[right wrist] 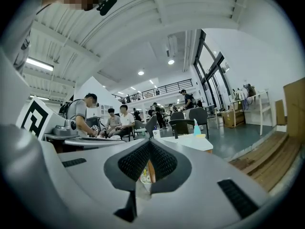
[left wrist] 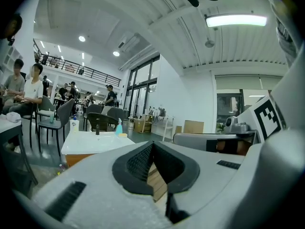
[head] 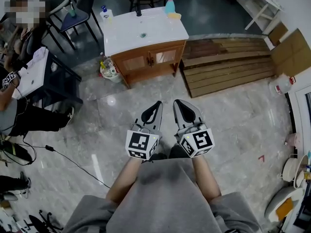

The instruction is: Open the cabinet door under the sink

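Note:
The sink cabinet (head: 150, 57) stands on the floor ahead of me, wooden, with a white basin top (head: 143, 30) and two closed doors with pale panels. My left gripper (head: 157, 104) and right gripper (head: 177, 102) are held side by side at waist height, both pointing at the cabinet and well short of it. Both are shut with nothing between the jaws. In the left gripper view the white top (left wrist: 90, 142) shows beyond the shut left gripper (left wrist: 152, 145). The right gripper view shows the top (right wrist: 190, 140) behind the shut right gripper (right wrist: 149, 142).
Wooden planks (head: 226, 64) lie right of the cabinet and a bag of bottles (head: 108, 70) sits at its left foot. A spray bottle (head: 169, 4) stands on the basin top. A desk with a seated person (head: 29, 81) is at the left, and a black cable (head: 63, 157) crosses the floor.

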Demonstrator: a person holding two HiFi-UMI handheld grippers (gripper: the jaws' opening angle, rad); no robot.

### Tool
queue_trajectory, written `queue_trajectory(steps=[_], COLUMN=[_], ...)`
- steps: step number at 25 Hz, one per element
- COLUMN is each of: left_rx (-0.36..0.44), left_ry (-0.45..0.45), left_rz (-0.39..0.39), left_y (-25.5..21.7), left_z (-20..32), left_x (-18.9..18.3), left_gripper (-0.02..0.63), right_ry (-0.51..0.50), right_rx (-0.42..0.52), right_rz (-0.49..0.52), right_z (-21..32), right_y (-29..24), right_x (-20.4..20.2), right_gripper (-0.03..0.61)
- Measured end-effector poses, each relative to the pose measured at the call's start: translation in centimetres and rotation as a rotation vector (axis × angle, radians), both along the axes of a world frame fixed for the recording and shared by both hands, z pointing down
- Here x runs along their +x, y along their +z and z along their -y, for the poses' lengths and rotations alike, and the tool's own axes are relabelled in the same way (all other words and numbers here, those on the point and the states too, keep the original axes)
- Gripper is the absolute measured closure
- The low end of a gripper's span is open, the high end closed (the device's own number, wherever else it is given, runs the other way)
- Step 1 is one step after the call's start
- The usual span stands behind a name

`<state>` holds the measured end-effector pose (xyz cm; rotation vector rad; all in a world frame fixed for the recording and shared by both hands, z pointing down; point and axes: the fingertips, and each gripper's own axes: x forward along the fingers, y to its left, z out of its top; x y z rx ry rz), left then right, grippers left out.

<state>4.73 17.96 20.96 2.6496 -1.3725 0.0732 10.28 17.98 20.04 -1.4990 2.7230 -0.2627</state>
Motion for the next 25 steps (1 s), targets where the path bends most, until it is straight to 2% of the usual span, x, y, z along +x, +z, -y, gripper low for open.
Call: queue_trajectory(steps=[12, 25], left_rx=[-0.046, -0.138], left_ry=[-0.016, -0.096], left_rz=[0.012, 0.024], left_y=[2.6, 5.2], left_z=[7.5, 18.5], left_x=[0.7, 2.7], left_gripper=[0.606, 0.606], right_ry=[0.002, -0.083], right_rx=[-0.035, -0.1], right_rz=[0.019, 0.024], right_z=[8.2, 20.1], right_y=[2.1, 4.2], right_x=[1.3, 3.2], right_gripper=[0.569, 0.569])
